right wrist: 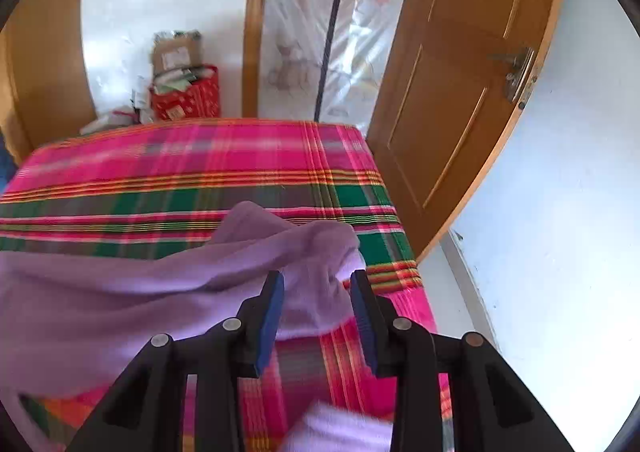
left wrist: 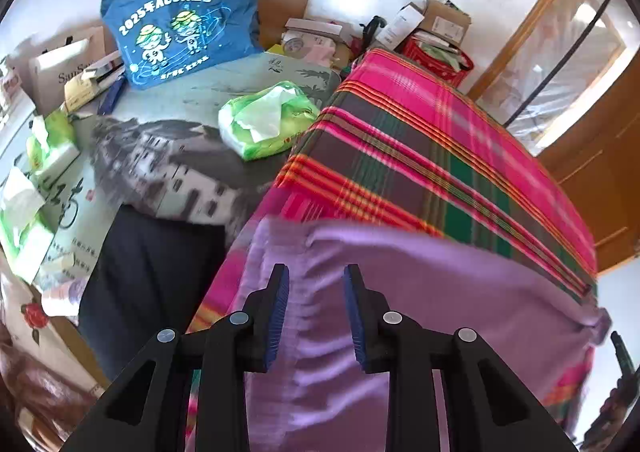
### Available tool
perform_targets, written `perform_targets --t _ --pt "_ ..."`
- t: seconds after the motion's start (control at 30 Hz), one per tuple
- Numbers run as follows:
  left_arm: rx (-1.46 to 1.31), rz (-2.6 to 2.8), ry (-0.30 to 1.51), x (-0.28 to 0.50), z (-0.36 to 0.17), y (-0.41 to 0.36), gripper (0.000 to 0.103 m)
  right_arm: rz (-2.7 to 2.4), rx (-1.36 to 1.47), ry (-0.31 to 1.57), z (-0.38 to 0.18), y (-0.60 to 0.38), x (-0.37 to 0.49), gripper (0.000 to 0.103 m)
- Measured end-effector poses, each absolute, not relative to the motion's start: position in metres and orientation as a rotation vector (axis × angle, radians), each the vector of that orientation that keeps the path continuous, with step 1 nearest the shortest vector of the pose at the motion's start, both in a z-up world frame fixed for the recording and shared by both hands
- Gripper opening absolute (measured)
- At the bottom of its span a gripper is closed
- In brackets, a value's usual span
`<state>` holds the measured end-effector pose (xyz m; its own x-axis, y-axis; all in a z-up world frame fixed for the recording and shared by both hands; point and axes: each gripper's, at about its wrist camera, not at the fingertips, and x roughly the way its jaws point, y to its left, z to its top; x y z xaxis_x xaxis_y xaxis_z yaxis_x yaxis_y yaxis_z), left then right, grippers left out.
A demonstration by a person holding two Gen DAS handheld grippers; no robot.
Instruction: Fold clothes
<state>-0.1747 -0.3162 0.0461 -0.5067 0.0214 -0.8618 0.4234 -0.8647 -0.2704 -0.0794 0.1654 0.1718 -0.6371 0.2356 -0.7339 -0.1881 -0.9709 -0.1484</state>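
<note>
Low in both frames the left gripper (left wrist: pixel 316 316) and right gripper (right wrist: pixel 318 318) stand released, pads clear of the purple garment (left wrist: pixel 440 292) draped mid-frame across the plaid bedcover (left wrist: pixel 420 140), with a blue bag (left wrist: pixel 180 20) upper left.

We see the garment (left wrist: pixel 460 292) lying across the near part of the bedcover (left wrist: pixel 420 156); left of the bedcover lies a tissue pack (left wrist: pixel 268 120), with a bag (left wrist: pixel 180 20) behind it.
</note>
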Motion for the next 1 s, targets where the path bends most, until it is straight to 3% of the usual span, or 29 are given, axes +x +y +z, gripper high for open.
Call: perform_targets --t 0.3,0.53,0.8,1.0 --pt "1.372 -2.509 0.703 -0.084 0.081 -0.321 0.037 2.739 -0.975 -0.117 0.260 0.174 0.036 0.035" --pt "1.423 -2.511 0.694 -0.008 0.078 -0.319 0.041 2.797 -0.878 -0.172 0.304 0.180 0.131 0.040" --pt "1.459 -2.489 0.781 0.059 0.049 -0.317 0.042 2.896 -0.927 -0.004 0.290 0.183 0.198 0.040" --pt "1.466 -2.448 0.809 0.082 0.025 -0.313 0.044 2.986 -1.155 0.042 0.230 0.146 0.213 0.040"
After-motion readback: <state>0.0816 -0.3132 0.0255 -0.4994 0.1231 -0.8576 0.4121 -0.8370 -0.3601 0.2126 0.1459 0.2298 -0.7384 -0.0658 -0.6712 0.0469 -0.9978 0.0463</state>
